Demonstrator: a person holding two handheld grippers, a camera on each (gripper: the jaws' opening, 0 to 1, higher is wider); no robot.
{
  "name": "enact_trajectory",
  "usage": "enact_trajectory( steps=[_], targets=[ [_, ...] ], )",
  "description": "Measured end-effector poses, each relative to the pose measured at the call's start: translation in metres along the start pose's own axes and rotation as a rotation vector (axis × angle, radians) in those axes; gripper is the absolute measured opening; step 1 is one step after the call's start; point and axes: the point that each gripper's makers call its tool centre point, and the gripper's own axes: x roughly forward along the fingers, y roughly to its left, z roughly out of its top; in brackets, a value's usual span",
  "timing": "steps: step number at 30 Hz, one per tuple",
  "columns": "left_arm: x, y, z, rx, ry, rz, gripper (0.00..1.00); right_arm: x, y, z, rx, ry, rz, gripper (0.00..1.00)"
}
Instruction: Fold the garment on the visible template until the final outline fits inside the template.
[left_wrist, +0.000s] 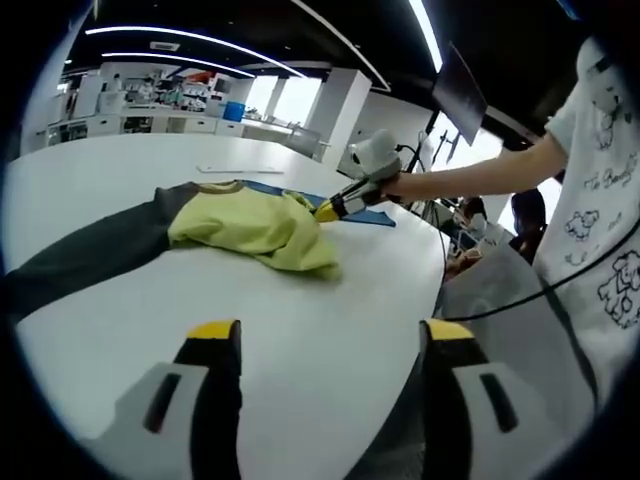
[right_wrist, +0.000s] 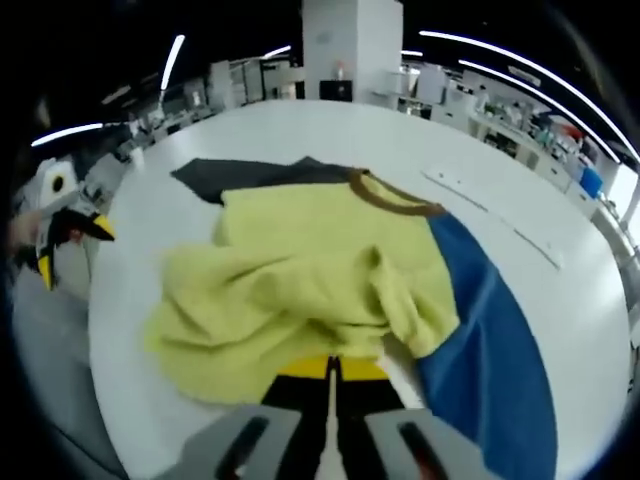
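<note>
The main risk is judged to be that the yellow garment (right_wrist: 300, 290) is dragged off the blue template (right_wrist: 490, 340) when the pinched cloth is lifted, because the fabric is bunched in a loose heap and only one edge of it seems to be held; a fold made from such a heap could come out crooked, so that the outline would not fit inside the template. A second risk is that the dark sleeve (left_wrist: 90, 255), which is stretched toward the left edge of the left gripper view, slides off the white table (left_wrist: 300, 340), since it is lying close to the table's rim there. The garment is seen in the centre of the right gripper view, partly over the template, whose blue surface is exposed at the lower right of the frame. In that view the right gripper (right_wrist: 330, 372) is seen at the bottom centre with its yellow-tipped jaws pressed together under the garment's edge, so it is judged to be closed on the cloth. In the left gripper view the same gripper (left_wrist: 328, 210) is met at the centre right, held by a hand (left_wrist: 400, 185) on an outstretched arm. The left gripper (left_wrist: 328, 335) is held at the bottom of its own view with its jaws wide apart above the bare table, well apart from the garment and holding nothing.
</note>
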Motion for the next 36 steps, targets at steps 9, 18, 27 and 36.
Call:
enact_trajectory(
  steps=[9,18,27,36],
  targets=[
    [0.004,-0.006,0.001,0.009,-0.001,-0.023,0.69,-0.031,0.01,-0.039,0.075,0.002,-0.026,0.0],
    [0.01,-0.013,0.002,0.026,0.014,-0.054,0.69,-0.061,0.02,-0.085,0.196,-0.016,-0.07,0.0],
    [0.016,-0.018,0.004,0.041,0.024,-0.081,0.68,-0.077,0.034,-0.114,0.264,-0.012,-0.075,0.0],
    [0.022,-0.019,0.001,0.038,0.033,-0.085,0.66,-0.086,0.048,-0.134,0.302,0.011,-0.067,0.0]
  ],
)
